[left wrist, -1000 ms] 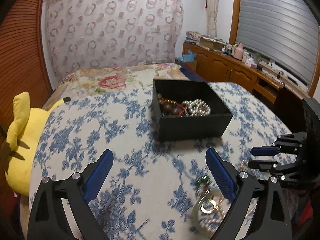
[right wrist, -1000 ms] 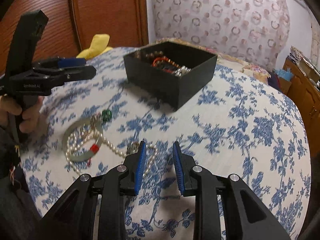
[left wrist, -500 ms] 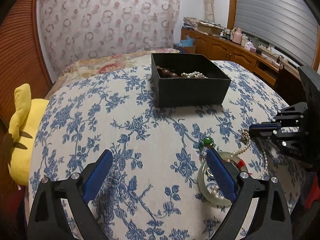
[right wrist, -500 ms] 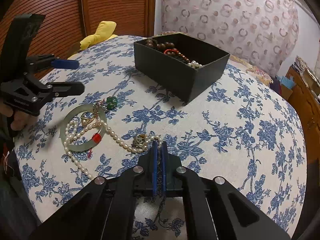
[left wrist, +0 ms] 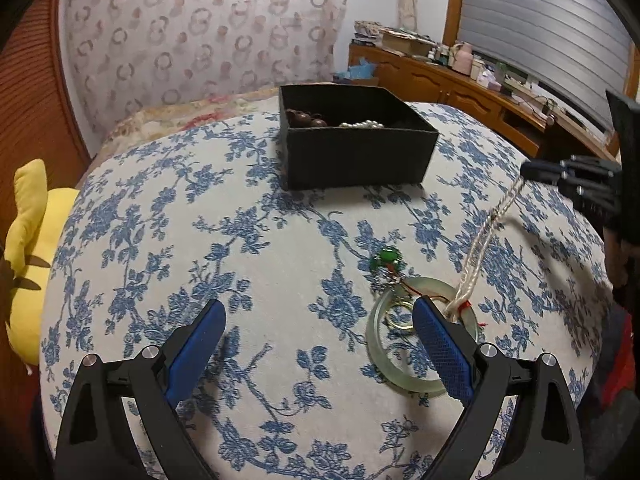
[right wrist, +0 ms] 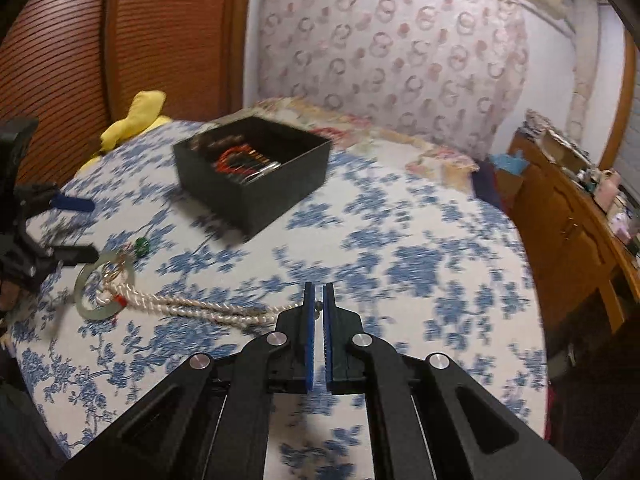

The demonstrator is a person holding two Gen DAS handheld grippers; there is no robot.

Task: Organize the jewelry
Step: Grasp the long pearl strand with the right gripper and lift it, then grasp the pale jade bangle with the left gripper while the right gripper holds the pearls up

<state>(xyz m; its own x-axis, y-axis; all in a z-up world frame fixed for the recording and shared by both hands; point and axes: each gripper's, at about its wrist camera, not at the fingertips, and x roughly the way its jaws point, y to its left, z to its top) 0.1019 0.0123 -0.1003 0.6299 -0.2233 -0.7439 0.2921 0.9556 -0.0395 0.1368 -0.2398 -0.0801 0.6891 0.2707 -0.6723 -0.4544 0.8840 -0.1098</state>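
Observation:
My right gripper [right wrist: 318, 300] is shut on a pearl necklace [right wrist: 192, 306] and holds it lifted; the strand stretches taut down to a pale green jade bangle [left wrist: 404, 376] on the cloth. The necklace [left wrist: 486, 232] passes through the bangle [right wrist: 86, 304]. The right gripper also shows in the left wrist view [left wrist: 532, 170]. A green bead pendant [left wrist: 386, 258] lies just beyond the bangle. My left gripper [left wrist: 320, 344] is open and empty, low over the cloth, its right finger over the bangle. The black jewelry box [left wrist: 352, 148] holds beads and pearls.
The blue-flowered cloth [left wrist: 200, 240] covers a rounded table. A yellow plush toy [left wrist: 28, 248] sits off the left edge. A wooden cabinet [right wrist: 568, 216] with clutter stands to the right. The left gripper shows at the left of the right wrist view [right wrist: 60, 232].
My right gripper shut on the pearl necklace and lifted it up and away, pulling the strand taut from the bangle. My left gripper moved lower and closer to the bangle.

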